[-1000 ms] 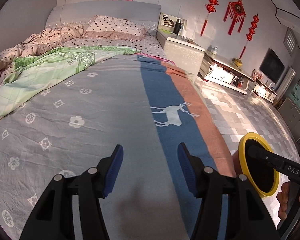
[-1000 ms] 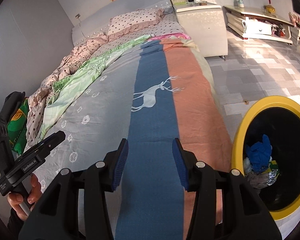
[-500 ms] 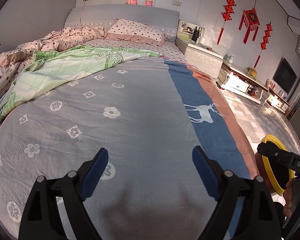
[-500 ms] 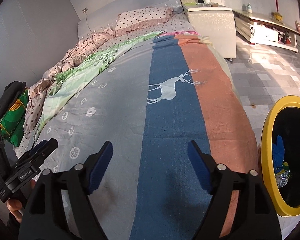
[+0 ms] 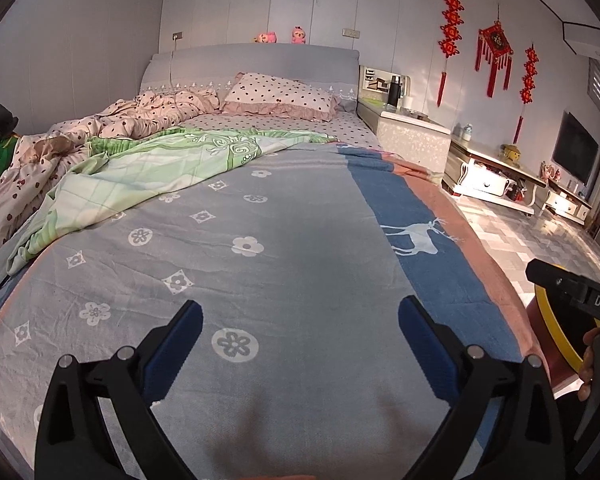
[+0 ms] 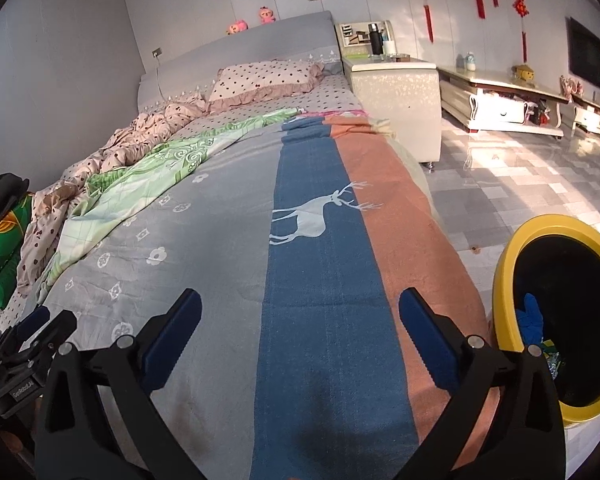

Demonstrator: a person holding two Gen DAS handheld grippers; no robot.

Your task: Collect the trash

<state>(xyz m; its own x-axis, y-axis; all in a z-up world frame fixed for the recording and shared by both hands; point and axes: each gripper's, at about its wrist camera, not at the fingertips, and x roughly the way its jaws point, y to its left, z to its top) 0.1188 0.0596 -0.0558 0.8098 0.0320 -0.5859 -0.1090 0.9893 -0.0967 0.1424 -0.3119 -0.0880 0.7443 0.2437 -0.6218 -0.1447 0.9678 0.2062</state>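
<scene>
Over the foot of the bed, my left gripper (image 5: 300, 312) hangs with its jaws opening wide and only the grey flowered blanket (image 5: 236, 248) beneath them. My right gripper (image 6: 300, 300) sits over the blanket's blue deer stripe (image 6: 320, 264), its jaws also opening with nothing between them. A yellow-rimmed black bin (image 6: 502, 276) stands on the floor at the bed's right side, just right of the right gripper. A blue rag (image 6: 532, 320) and crumpled wrappers (image 6: 551, 358) lie inside it. In the left wrist view only a sliver of the bin's rim (image 5: 550, 324) shows. I see no loose trash on the bed.
A green quilt (image 5: 152, 160), a rumpled dotted duvet (image 5: 140, 116) and a pillow (image 5: 276, 94) cover the bed's far half. A white nightstand (image 6: 396, 84) and a low TV cabinet (image 6: 500, 108) line the right wall beyond the tiled floor (image 6: 500, 188). A green bag (image 6: 0, 248) sits at the left.
Both grippers' jaws have spread from about half open to wide. Both views have swung left and tilted up, so the bin has slid towards the right edge.
</scene>
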